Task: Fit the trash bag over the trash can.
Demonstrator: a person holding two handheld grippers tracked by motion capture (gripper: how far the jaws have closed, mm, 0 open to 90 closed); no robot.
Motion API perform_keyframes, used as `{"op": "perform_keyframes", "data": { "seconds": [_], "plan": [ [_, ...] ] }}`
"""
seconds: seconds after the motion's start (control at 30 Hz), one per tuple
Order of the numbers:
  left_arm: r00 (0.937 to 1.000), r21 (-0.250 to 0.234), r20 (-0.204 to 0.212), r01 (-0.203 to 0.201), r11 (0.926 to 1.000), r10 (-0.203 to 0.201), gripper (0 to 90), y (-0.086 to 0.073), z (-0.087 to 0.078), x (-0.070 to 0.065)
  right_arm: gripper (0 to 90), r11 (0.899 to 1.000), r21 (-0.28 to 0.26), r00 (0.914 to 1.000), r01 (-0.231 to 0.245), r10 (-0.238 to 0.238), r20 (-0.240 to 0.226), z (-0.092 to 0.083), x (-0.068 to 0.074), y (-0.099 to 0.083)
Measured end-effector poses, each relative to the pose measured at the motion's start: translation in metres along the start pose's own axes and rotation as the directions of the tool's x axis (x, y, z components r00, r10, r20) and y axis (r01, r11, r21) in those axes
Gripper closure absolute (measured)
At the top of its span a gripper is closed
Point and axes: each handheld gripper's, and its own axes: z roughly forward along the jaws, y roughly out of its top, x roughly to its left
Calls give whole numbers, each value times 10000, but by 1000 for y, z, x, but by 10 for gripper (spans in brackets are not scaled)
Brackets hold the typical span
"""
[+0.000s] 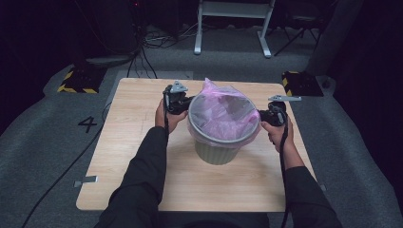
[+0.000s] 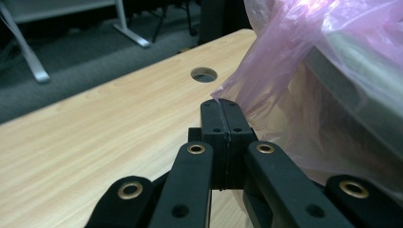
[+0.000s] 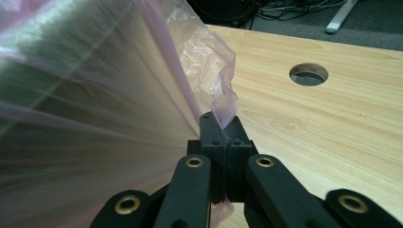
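bin [image 1: 216, 151] upright, mouth up | both tools [image 2: 223, 105] [image 3: 220, 118] pinching bag [image 1: 221, 114] rim

Left gripper [image 2: 222, 105]: black jaws pressed together, pinching edge of pink plastic bag [image 2: 285, 71] at tips. Bag draped over pale bin [image 2: 361, 76] at right. Wooden worktop [image 2: 95, 137] beneath, round hole [image 2: 204, 74] ahead.

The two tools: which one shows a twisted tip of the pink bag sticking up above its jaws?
The right tool: pink bag film curls up above it. The left tool pinches only an edge.
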Motion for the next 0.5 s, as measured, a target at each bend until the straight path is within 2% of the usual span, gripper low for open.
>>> {"op": "perform_keyframes", "data": {
  "seconds": [0.17,0.27,0.37,0.43,0.5],
  "plan": [
    [9998,621,99,142,9980,-149,900,0,10,2,900,10000,78,9998,33,-35,192,1,1,1],
    [9997,1096,143,159,9939,-176,900,-3,16,4,899,9999,43,9992,156,-158,357,0,1,2],
    [9993,1336,256,250,9907,-287,900,-7,20,6,899,9995,-89,9983,287,-282,510,-3,3,3],
    [9991,1555,286,268,9875,-316,900,-11,21,7,897,9990,-259,9985,361,-350,416,-5,3,4],
    [9969,1774,548,458,9831,-563,900,-15,22,11,897,9986,-346,9982,397,-381,461,-6,3,4]
  ]
}}
